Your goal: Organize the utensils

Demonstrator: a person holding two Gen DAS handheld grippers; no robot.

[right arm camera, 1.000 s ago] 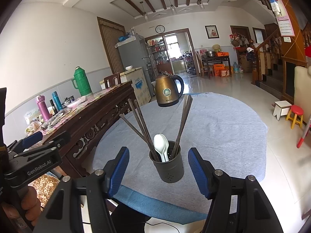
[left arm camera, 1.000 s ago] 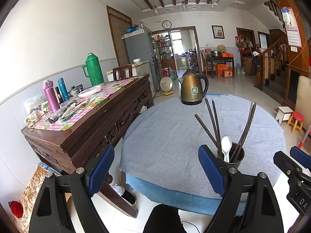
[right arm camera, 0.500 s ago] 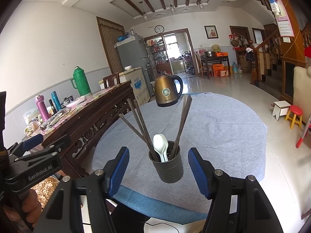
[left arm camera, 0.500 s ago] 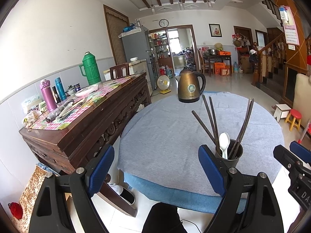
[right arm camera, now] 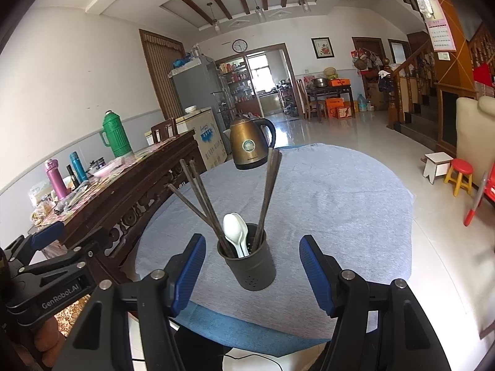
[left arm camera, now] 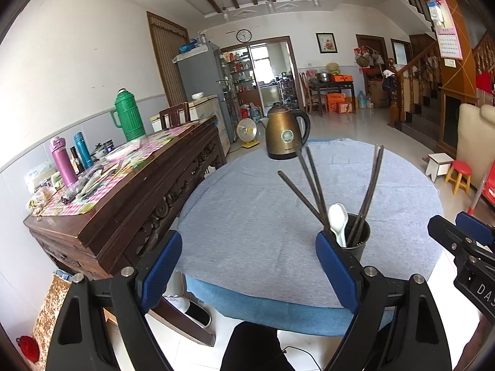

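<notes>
A dark grey utensil holder (right arm camera: 252, 266) stands on the round table's grey cloth (right arm camera: 324, 204) near its front edge. Several dark chopsticks (right arm camera: 201, 198) and white spoons (right arm camera: 235, 232) stick out of it. My right gripper (right arm camera: 252, 270) is open, its blue pads on either side of the holder and clear of it. In the left wrist view the holder (left arm camera: 360, 236) shows just past the right finger of my open, empty left gripper (left arm camera: 247, 262). The chopsticks (left arm camera: 312, 182) and a spoon (left arm camera: 337, 219) rise above that finger. Each gripper shows at the edge of the other's view.
A bronze kettle (left arm camera: 286, 133) stands at the table's far side. A carved wooden sideboard (left arm camera: 123, 191) on the left carries bottles and a green thermos (left arm camera: 128, 117). Small stools (left arm camera: 461, 173) stand on the floor at the right. A hand (right arm camera: 46, 337) holds the left gripper.
The left gripper has shifted a little, so the holder and kettle sit slightly further left in its view. The right gripper has stayed put. Both sets of jaws are unchanged.
</notes>
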